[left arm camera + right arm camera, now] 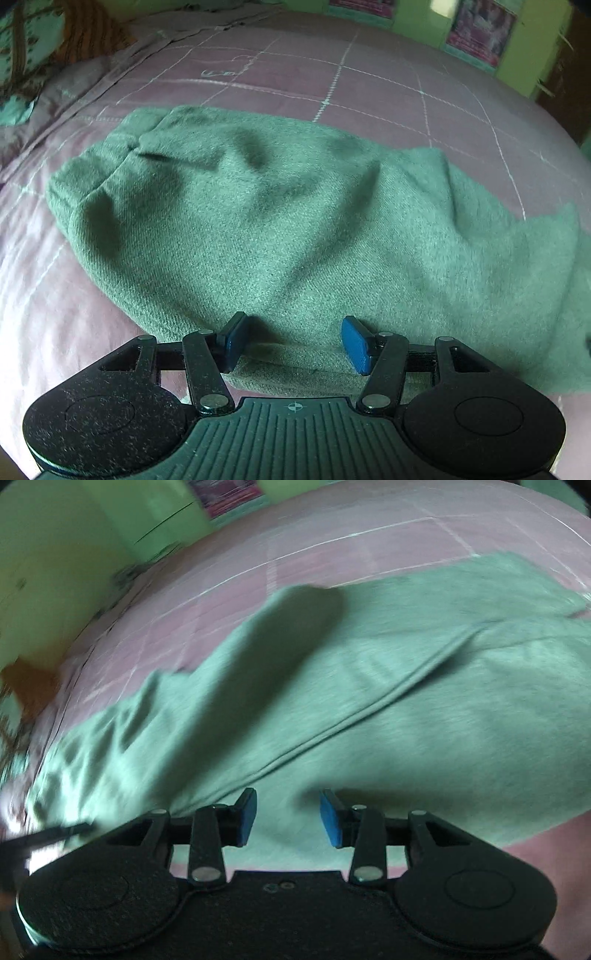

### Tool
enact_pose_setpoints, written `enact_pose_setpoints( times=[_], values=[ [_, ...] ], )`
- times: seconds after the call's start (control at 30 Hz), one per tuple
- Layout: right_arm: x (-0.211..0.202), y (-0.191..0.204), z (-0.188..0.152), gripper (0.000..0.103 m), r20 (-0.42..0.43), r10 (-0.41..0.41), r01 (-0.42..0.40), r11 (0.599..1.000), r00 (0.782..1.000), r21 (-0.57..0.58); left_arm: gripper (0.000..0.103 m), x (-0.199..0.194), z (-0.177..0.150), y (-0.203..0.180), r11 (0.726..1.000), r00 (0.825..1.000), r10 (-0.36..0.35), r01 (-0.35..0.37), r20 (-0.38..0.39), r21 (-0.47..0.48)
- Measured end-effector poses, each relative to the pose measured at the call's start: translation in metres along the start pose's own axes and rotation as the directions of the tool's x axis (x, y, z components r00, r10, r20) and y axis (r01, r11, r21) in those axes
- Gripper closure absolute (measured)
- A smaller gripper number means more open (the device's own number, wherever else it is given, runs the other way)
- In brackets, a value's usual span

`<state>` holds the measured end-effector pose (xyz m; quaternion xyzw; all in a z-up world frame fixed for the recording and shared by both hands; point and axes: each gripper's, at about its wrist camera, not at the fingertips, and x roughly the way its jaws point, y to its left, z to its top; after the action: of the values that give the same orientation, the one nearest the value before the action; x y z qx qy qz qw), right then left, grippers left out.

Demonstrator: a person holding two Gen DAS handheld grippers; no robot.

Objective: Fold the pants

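Both black hand-held grippers with blue pads sit closest to the lens, and each one has its jaws apart with nothing pinched between them. Under the left hand-held gripper (293, 343) lies the green woven fabric pants (280, 229), spread on the pink quilted bed cover with thin white grid lines (388, 96). The cloth passes below the open pads, but the pads do not press on it. The right hand-held gripper (288, 818) hangs over the same pants (369, 701), also without any grip; this view is blurred, so small details are not sure. The garment lies across the middle of the bed, with bare cover between it and the far edge near the green wall. In the left wrist view it looks already doubled, because a rounded fold edge shows toward the left side and a second layer lies on top with soft wrinkles. In the right wrist view a long seam runs diagonally, and one flap stands a little raised. I judge that the open jaws mean the cloth has been laid down after one fold, and that both tools are free to look for a new edge.
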<state>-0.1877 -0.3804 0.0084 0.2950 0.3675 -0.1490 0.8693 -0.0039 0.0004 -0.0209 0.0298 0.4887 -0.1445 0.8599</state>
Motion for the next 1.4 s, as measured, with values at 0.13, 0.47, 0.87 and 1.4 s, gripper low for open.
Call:
enact_pose_setpoints(
  times=[0.13,0.47,0.87,1.4],
  values=[
    [0.019,-0.021,0.019,0.066,0.037,-0.001,-0.004,0.991,0.999,0.135,0.047,0.000,-0.001,-0.001,1.000,1.000,-0.004,0.004,-0.001,0.003],
    [-0.006,-0.037,0.024,0.102,0.240,-0.028,-0.023,0.978,0.970,0.209,0.047,0.007,0.000,-0.001,1.000,1.000,0.002,-0.002,0.001,0.024],
    [-0.012,-0.066,-0.008,0.074,0.147,-0.022,-0.005,0.983,0.989,0.181,0.045,0.007,-0.002,-0.003,0.999,1.000,0.011,-0.011,0.006,0.041],
    [-0.055,-0.051,0.005,0.098,0.358,-0.022,-0.007,0.997,0.934,0.078,0.037,0.009,-0.003,-0.002,0.997,1.000,-0.002,0.001,0.015,0.072]
  ],
)
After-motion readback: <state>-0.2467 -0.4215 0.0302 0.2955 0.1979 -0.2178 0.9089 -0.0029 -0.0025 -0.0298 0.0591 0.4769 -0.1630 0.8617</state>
